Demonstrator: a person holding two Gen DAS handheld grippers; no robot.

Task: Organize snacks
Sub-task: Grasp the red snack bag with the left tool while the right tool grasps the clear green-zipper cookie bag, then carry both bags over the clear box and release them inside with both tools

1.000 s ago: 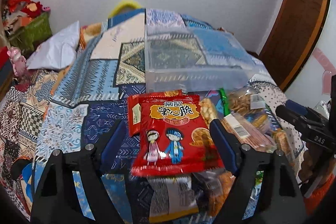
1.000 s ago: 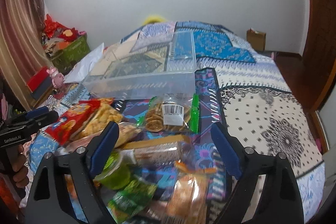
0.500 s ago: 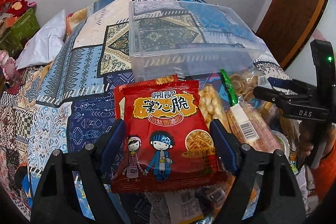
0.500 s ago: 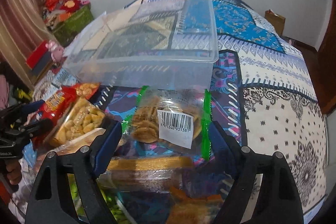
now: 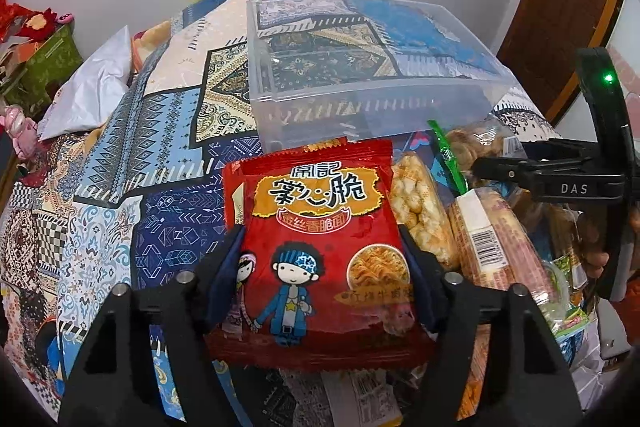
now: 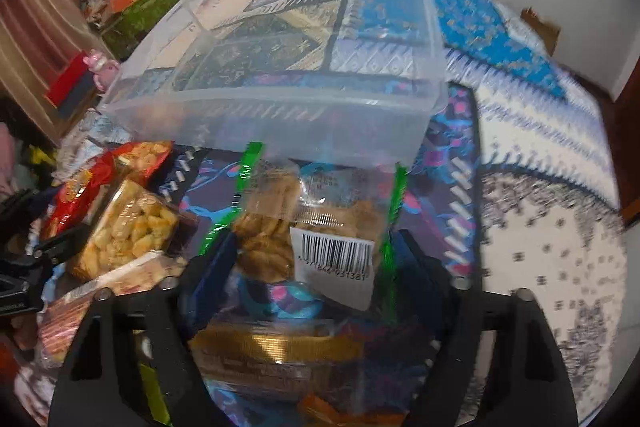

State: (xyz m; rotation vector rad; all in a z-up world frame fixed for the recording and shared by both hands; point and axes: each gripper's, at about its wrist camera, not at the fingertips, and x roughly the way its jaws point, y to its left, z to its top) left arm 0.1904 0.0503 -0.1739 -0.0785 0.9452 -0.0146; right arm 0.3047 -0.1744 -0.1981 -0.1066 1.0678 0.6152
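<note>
Just in front of the clear bin, the red noodle packet is being squeezed by the closing left gripper. Beside it, the green-edged cracker bag is being pinched by the closing right gripper.

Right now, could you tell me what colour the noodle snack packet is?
Red noodle snack packet, with an orange-yellow title panel; clearest from the left wrist.
</note>
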